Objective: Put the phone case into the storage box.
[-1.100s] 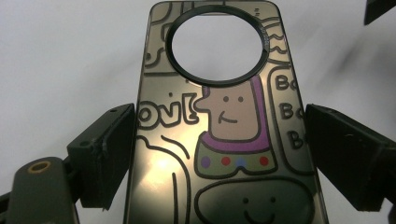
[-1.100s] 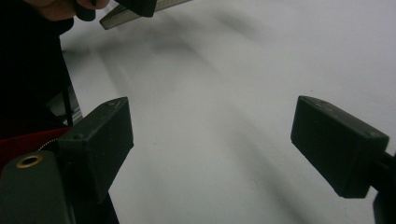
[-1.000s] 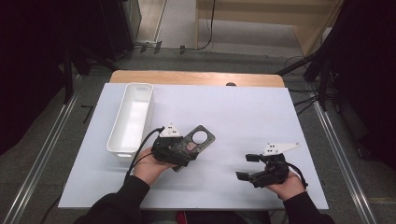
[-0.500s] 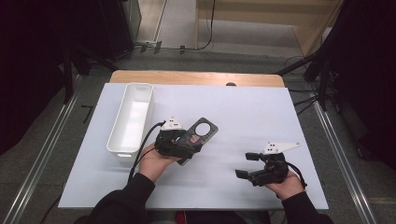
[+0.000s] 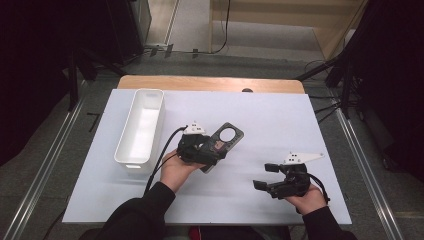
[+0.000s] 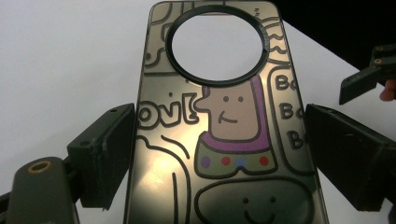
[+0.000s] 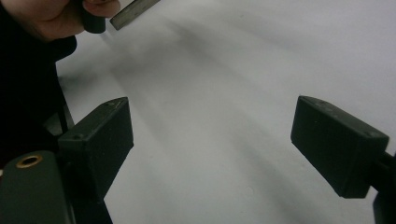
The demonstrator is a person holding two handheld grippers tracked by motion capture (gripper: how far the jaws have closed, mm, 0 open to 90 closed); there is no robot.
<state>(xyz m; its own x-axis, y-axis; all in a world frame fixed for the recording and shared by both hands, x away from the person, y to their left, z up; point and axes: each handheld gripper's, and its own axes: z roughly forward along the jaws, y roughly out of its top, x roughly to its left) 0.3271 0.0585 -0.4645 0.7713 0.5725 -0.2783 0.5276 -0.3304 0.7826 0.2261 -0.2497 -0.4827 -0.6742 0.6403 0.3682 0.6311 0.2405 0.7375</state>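
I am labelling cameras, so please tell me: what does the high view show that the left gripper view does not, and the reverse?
High view: the white bin and the person's sleeves. Left gripper view: the cartoon drawing on the phone case. Both: that case gripped between the left gripper's jaws, with the open right gripper nearby.

the white bin (image 5: 140,127) stood along the table's (image 5: 280,115) left side, just left of the left gripper (image 5: 212,150) and its phone case (image 5: 227,137). bare surface lay between that and the right gripper (image 5: 267,177), and beyond both.
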